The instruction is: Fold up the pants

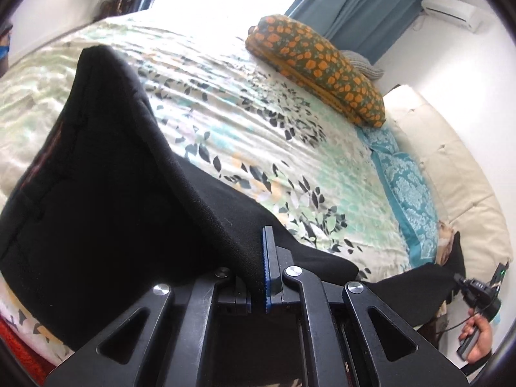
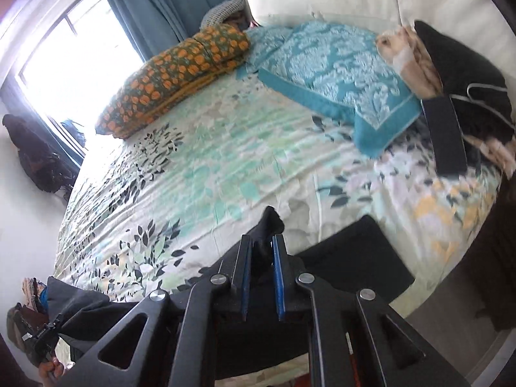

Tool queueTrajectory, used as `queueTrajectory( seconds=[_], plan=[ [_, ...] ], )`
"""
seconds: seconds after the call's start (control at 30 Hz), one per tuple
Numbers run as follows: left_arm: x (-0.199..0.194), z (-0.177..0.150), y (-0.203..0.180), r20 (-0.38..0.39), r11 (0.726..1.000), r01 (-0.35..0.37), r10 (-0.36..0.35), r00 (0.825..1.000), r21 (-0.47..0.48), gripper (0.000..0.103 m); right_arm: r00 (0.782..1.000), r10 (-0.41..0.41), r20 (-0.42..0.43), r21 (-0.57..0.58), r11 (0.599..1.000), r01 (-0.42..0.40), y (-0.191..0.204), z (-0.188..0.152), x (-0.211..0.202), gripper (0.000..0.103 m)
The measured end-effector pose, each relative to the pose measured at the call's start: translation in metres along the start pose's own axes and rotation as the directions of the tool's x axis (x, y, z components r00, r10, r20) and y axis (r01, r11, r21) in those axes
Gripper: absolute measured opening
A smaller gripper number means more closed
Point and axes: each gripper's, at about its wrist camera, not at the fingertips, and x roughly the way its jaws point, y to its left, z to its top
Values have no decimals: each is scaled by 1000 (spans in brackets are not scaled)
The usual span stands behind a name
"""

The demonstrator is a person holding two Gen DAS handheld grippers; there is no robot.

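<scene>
L gripper is clamped on the pants edge and R gripper is pinched on a bunched corner, both lifted off the bed; cloth spans between my hands, rest trails bedward, so I'd fold across

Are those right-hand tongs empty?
No, the right tongs pinch a bunch of the black pants between their blue pads.

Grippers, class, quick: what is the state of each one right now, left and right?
Left gripper: closed, clamping an edge of the black pants.
Right gripper: closed, pinching a bunch of the same pants.
</scene>
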Motion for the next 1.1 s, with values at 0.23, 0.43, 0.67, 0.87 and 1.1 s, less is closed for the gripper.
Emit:
queueTrajectory(
  seconds=[0.23,0.43,0.67,0.87,1.1],
  plan=[
    [51,-104,9,-290,995,-97,104,951,37,4,973,-120,-198,137,979,149,-84,-46,64,12],
    [49,-100,-18,-301,998,-41,55,952,53,4,957,-89,-276,296,940,172,-135,-74,76,12],
    [24,-31,-35,-90,1000,12,-14,996,-25,4,995,3,-97,183,983,15,-79,-3,46,12],
    [36,-88,-53,-188,982,-33,68,980,184,4,999,-32,-20,52,998,33,-67,3,35,12],
    [62,-129,-47,-313,967,-43,123,942,250,4,969,-34,-246,344,931,120,-169,-64,85,12]
  ],
)
